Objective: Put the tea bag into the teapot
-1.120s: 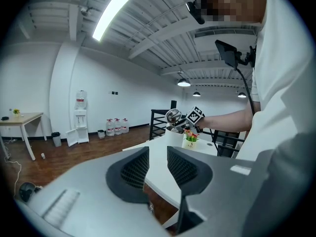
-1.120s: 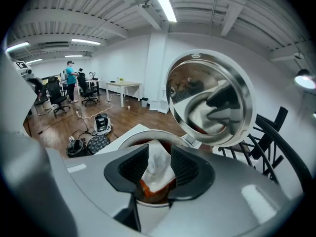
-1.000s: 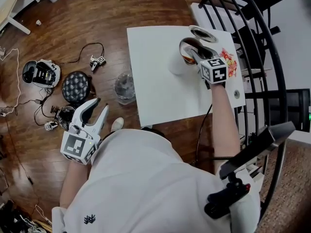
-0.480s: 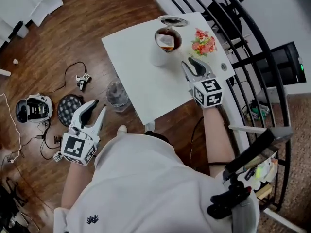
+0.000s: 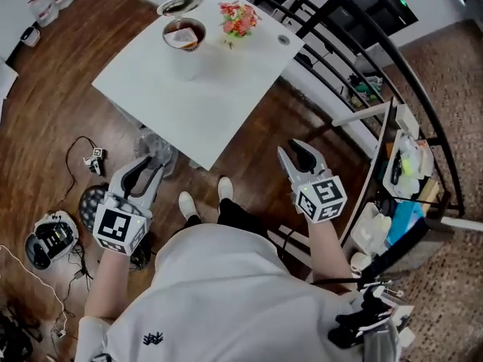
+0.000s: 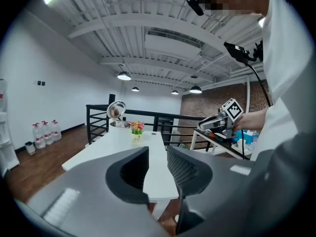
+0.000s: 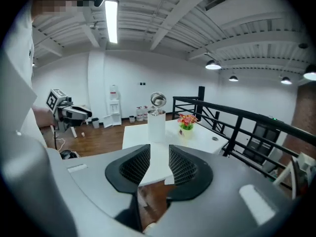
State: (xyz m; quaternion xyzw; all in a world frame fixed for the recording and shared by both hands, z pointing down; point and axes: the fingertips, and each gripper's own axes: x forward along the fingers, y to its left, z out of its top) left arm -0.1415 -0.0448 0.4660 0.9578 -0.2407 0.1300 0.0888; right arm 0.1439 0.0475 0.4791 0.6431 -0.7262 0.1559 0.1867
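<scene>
Left tool (image 5: 151, 166) and right tool (image 5: 293, 151) hang released, empty. Tea bag (image 5: 183, 36) looks inside the teapot (image 5: 186, 51); a bumped table (image 5: 204, 104) could tip it.

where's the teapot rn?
Head view, upper left: the teapot stands near the far end of the white table, just left of the small flowers.

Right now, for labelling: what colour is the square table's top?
White square tabletop; clearest in head view.
</scene>
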